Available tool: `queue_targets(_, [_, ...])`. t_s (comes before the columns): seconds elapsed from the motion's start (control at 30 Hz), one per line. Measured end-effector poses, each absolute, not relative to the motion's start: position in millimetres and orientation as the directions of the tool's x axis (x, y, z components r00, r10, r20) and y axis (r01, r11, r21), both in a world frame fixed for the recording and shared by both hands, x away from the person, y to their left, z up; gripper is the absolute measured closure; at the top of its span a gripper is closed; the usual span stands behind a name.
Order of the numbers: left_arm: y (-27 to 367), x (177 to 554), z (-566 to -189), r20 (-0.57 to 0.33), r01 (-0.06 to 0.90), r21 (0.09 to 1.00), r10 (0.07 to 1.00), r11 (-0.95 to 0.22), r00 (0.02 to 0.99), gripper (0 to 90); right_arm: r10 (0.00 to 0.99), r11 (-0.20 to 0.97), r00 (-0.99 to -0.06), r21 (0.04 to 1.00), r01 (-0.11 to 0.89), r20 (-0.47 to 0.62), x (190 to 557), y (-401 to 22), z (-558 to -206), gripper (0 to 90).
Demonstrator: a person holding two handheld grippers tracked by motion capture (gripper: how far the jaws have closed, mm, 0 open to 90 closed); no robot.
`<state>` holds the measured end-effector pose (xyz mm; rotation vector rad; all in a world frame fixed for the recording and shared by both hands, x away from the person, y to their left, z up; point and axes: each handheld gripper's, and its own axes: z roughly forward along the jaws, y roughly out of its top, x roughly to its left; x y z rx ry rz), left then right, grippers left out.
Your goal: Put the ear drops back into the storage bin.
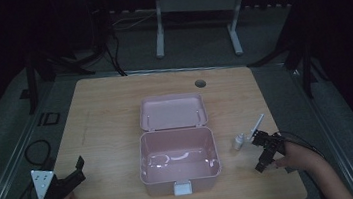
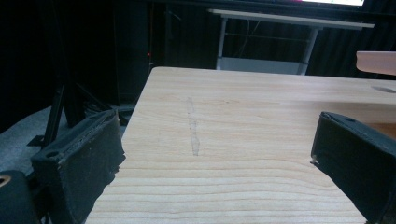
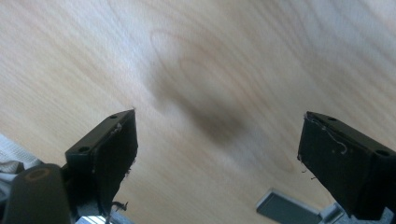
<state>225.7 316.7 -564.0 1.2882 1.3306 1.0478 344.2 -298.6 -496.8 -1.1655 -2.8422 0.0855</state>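
Observation:
An open pink box (image 1: 181, 177) stands mid-table, its lid (image 1: 172, 112) tilted back and its inside bare. Just right of it are a small white bottle (image 1: 238, 142) and a thin white stick (image 1: 257, 122). My right gripper (image 1: 259, 152) hovers beside them with its jaws apart, the upper jaw close to the stick. In the right gripper view the gripper (image 3: 217, 135) is open over bare wood and its own shadow. My left gripper (image 1: 79, 170) rests near the table's front left corner, open (image 2: 217, 135) and holding nothing. The pink box's edge (image 2: 376, 60) shows far right.
The wooden table (image 1: 105, 112) has a round cable hole (image 1: 200, 83) near its far edge. Cables trail on the floor at the left (image 1: 37, 150). A white desk frame (image 1: 196, 22) stands behind the table. A faint scratch (image 2: 192, 128) marks the wood.

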Motion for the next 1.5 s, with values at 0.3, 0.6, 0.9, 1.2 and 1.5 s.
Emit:
queue_targets(0.3, [317, 226, -564, -0.075, 0.161, 0.984, 0.997, 0.069, 0.033, 2.4, 0.705, 0.709, -0.707, -0.051, 0.704, 0.052, 368, -280, -495, 11.7])
queue_targets(0.6, [317, 226, -564, -0.076, 0.161, 0.984, 0.997, 0.069, 0.035, 2.3, 0.698, 0.715, -0.711, -0.035, 0.698, 0.08, 385, -265, -491, 13.9])
queue_targets(0.9, [317, 226, -564, -0.076, 0.162, 0.984, 0.996, 0.069, 0.037, 2.3, 0.729, 0.684, -0.68, -0.037, 0.729, 0.083, 404, -251, -492, 16.0])
queue_targets(1.2, [317, 226, -564, -0.076, 0.163, 0.984, 0.996, 0.069, 0.038, 2.3, 0.741, 0.671, -0.665, -0.068, 0.738, 0.09, 415, -243, -503, 28.5])
queue_targets(1.5, [317, 226, -564, -0.076, 0.164, 0.984, 0.996, 0.069, 0.037, 2.4, 0.743, 0.669, -0.666, -0.07, 0.74, 0.06, 420, -238, -507, 45.4])
